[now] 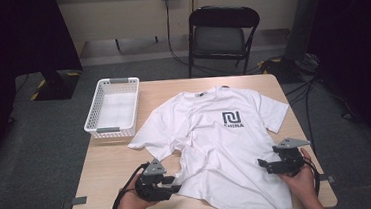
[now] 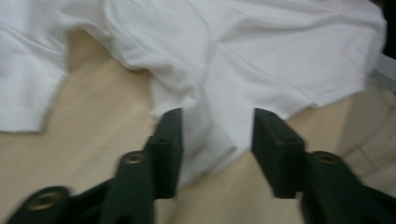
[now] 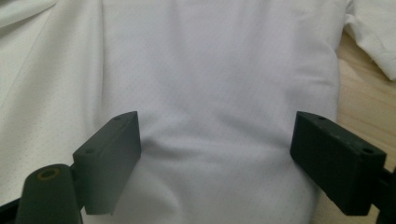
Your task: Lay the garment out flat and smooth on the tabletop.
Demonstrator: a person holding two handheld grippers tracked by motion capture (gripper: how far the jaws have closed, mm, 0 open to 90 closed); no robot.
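A white T-shirt (image 1: 216,142) with a black chest logo (image 1: 232,119) lies face up on the wooden table (image 1: 108,165), collar toward the far edge. My left gripper (image 1: 171,184) sits at the shirt's lower left hem. Its jaws stand open, and a bunched corner of the T-shirt (image 2: 219,135) lies between them in the left gripper view, where that gripper (image 2: 217,119) hovers low over the table. My right gripper (image 1: 264,164) is at the shirt's lower right side. In the right gripper view this gripper (image 3: 217,123) is wide open above flat white T-shirt (image 3: 219,70).
A white plastic basket (image 1: 96,121) stands empty at the table's back left, close to the shirt's sleeve. A black folding chair (image 1: 220,31) stands behind the table, with cables on the floor to the right. Bare tabletop (image 1: 104,186) shows left of the left gripper.
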